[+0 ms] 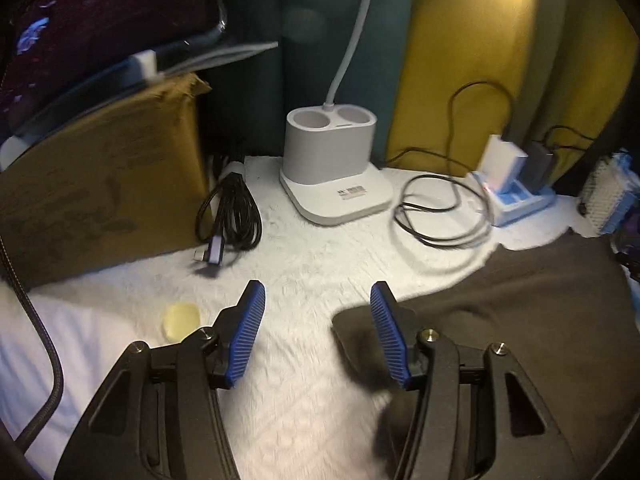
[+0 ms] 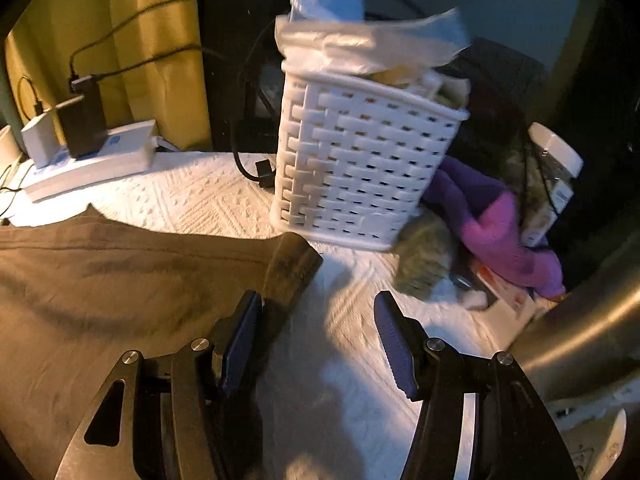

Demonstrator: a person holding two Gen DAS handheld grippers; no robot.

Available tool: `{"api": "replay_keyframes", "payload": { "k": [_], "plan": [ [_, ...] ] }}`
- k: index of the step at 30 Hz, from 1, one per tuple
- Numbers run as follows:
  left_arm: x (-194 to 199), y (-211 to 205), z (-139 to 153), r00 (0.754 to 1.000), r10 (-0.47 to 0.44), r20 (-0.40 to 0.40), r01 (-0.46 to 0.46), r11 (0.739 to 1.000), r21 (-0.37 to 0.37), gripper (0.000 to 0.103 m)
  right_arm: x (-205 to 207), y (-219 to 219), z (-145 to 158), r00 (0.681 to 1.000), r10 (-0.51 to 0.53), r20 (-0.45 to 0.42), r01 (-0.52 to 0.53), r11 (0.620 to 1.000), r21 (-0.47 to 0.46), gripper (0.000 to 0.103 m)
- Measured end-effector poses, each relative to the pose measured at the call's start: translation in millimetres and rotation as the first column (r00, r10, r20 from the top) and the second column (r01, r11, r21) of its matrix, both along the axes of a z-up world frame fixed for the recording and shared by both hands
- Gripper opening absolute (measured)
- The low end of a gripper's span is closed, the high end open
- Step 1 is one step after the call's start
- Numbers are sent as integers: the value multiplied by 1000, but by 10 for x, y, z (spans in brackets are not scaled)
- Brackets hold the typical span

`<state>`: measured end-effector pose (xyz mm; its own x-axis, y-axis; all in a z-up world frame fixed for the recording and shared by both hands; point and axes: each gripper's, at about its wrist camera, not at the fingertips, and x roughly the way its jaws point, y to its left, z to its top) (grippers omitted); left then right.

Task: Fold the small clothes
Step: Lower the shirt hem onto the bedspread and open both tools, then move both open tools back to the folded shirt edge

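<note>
The left gripper (image 1: 318, 300) is hovering with jaws spread wide over the white cloth (image 1: 304, 264), beside the brown garment (image 1: 520, 312). The right gripper (image 2: 318, 308) is also gaping wide, holding nothing, at the garment's sleeve (image 2: 292, 268) near the basket (image 2: 360, 168).

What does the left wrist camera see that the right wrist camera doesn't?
Only the left view shows the white lamp base with two round cups, the coiled black cable and the brown cardboard box. Only the right view shows the white woven plastic basket and purple cloth. Both show the dark brown garment, white textured cover and white power strip.
</note>
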<state>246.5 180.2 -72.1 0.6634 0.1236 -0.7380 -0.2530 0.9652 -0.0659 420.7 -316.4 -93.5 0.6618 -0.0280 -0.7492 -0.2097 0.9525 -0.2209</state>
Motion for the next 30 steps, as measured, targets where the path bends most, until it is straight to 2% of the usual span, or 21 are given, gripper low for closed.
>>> {"api": "replay_keyframes", "payload": {
  "k": [6,14,17,19,30],
  "plan": [
    [-541,-269,85,999,-54,2,54,998,-18,55,-479,-126,263,999,21,29,-22,998,61,61],
    [-1079,-662,77,994,-110,29,111,993,-43,56,-1158,-240,449,997,37,75,-43,997,71,61],
    [-1259,-796,56,990,-140,33,142,989,-48,58,-1470,-381,444,997,34,68,-41,994,98,61],
    [-1349,-861,31,988,-150,35,151,987,-51,62,-1642,-448,406,998,33,61,-39,993,112,61],
    [-1776,-1130,-129,980,-198,37,200,978,-66,63,-2343,-653,188,998,45,42,-52,982,183,61]
  ]
}}
